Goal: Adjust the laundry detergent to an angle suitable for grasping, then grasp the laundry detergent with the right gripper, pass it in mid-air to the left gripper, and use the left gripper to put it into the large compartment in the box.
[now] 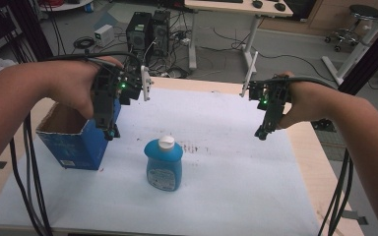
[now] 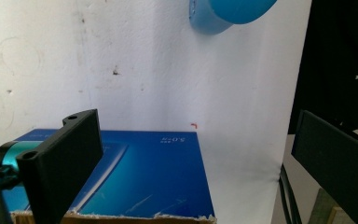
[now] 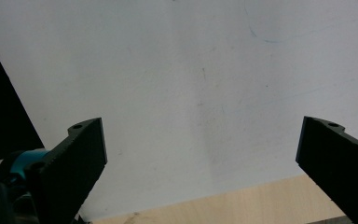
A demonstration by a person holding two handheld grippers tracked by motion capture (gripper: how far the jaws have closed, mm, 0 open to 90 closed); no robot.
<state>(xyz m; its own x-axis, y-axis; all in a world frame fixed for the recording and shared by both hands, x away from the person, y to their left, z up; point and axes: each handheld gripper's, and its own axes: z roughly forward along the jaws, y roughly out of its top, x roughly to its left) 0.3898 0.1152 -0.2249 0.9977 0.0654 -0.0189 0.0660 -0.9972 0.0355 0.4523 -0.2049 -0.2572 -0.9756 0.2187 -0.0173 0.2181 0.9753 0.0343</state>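
Observation:
A blue bottle (image 1: 164, 164) with a white cap stands upright near the middle of the white sheet (image 1: 236, 172). To its left stands a blue cardboard box (image 1: 76, 140), open at the top. My left gripper (image 1: 110, 132) hangs over the box's right side, pointing down. In the left gripper view, my left gripper (image 2: 196, 135) is open with nothing between the jaws; the box's blue face (image 2: 144, 172) lies below and the bottle (image 2: 228, 14) at the top edge. My right gripper (image 1: 262, 132) hovers over the sheet to the bottle's right, and in its own view the right gripper (image 3: 200, 130) stands open and empty.
The sheet covers most of a wooden table (image 1: 317, 167), whose bare strip (image 3: 242, 200) lies just beneath the right gripper. Beyond the far edge are computer towers (image 1: 147, 29), cables on the floor, a desk and a stool (image 1: 362, 14). Cables trail from both grippers.

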